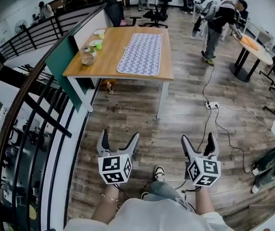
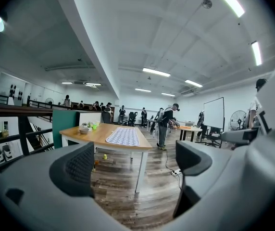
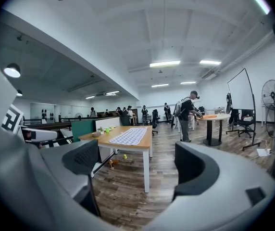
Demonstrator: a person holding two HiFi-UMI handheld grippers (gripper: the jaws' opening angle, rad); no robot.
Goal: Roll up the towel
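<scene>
Two grippers empty, towel flat on the far table

Head view, nearest first: light shirt and grey trousers of the person at the bottom edge, one light-coloured shoe (image 1: 159,173) on the brown wood-plank floor (image 1: 142,124). Held side by side above that floor are the left gripper (image 1: 119,137) and the right gripper (image 1: 198,139), each with its black-and-white marker cube towards the camera.

Left gripper view: jaws spread wide, nothing between them, only floor and room through the gap. Right gripper view: same reading, jaws wide apart, nothing held.

Further out: white power strip (image 1: 212,105) with its cable on the floor, right of the table legs. The rectangular light-wood table (image 1: 113,47) on white legs stands well apart from both grippers. The white towel with a small grey-purple pattern (image 1: 141,53) lies unrolled and flat on the tabletop, right of centre, its near end at the table's near edge. At the table's left end: a clear glass bowl (image 1: 87,58), a small green cup (image 1: 98,45), a white plate (image 1: 99,32). A dark green partition panel (image 1: 63,64) runs along the table's left side, with a black metal railing (image 1: 36,105) left of it.

Farthest: a standing person (image 1: 214,25) at a round wooden table (image 1: 255,49), and black office chairs (image 1: 159,11) behind.
</scene>
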